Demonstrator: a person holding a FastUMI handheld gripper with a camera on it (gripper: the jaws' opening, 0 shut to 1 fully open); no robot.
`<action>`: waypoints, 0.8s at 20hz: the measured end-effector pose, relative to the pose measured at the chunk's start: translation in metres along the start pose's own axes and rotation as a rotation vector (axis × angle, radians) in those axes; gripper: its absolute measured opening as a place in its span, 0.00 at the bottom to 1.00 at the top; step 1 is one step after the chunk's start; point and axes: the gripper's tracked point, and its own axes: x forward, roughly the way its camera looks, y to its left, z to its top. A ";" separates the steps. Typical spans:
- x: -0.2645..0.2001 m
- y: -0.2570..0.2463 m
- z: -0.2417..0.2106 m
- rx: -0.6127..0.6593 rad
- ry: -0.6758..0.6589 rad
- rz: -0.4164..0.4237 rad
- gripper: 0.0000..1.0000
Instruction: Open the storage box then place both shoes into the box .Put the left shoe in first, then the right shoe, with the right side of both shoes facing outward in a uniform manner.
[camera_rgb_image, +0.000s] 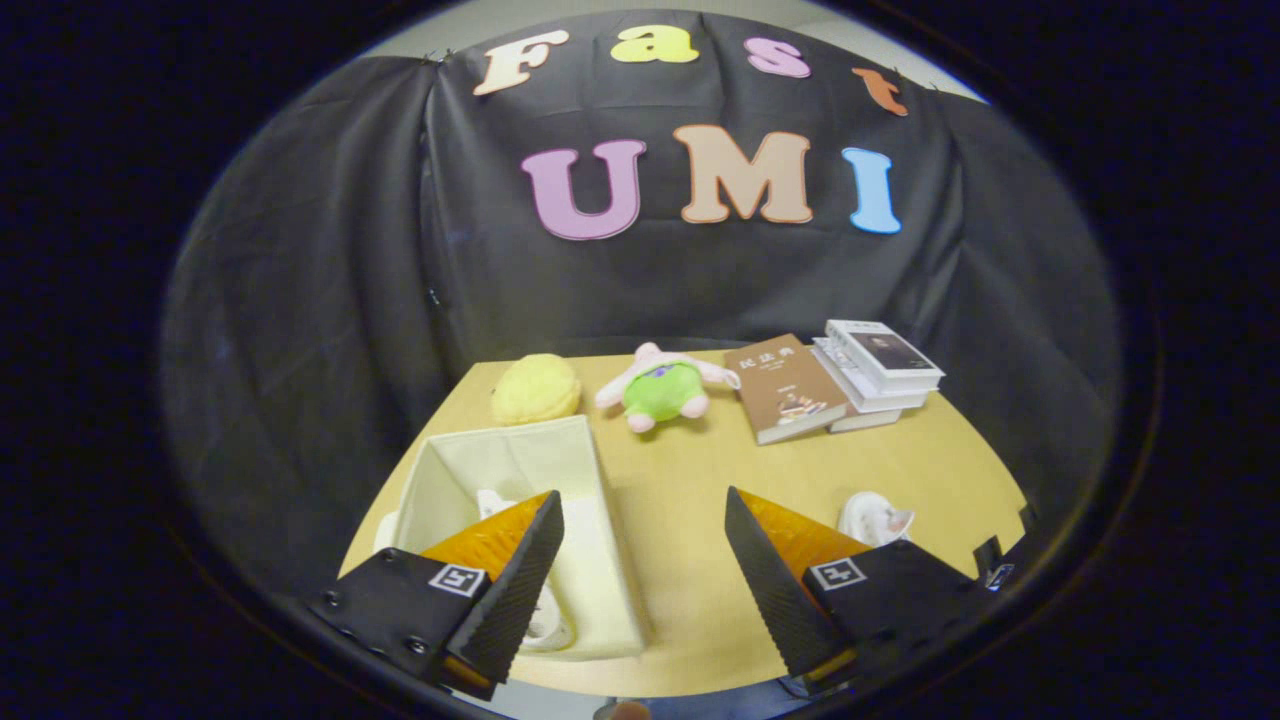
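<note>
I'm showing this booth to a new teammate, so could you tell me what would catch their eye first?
Probably the open cream storage box behind the left finger of the open, empty claw, with a white shoe inside. Another white shoe lies on the table beyond the right finger. Farther back sit a green-and-pink plush toy and stacked books.

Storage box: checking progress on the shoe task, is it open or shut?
Open. The storage box shows its bare inner walls, with a white shoe inside, behind the open gripper.
</note>
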 end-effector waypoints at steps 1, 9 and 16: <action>0.003 -0.014 -0.003 0.005 0.002 -0.024 1.00; 0.022 -0.142 -0.076 0.030 0.189 -0.266 1.00; 0.022 -0.222 -0.127 -0.001 0.390 -0.428 1.00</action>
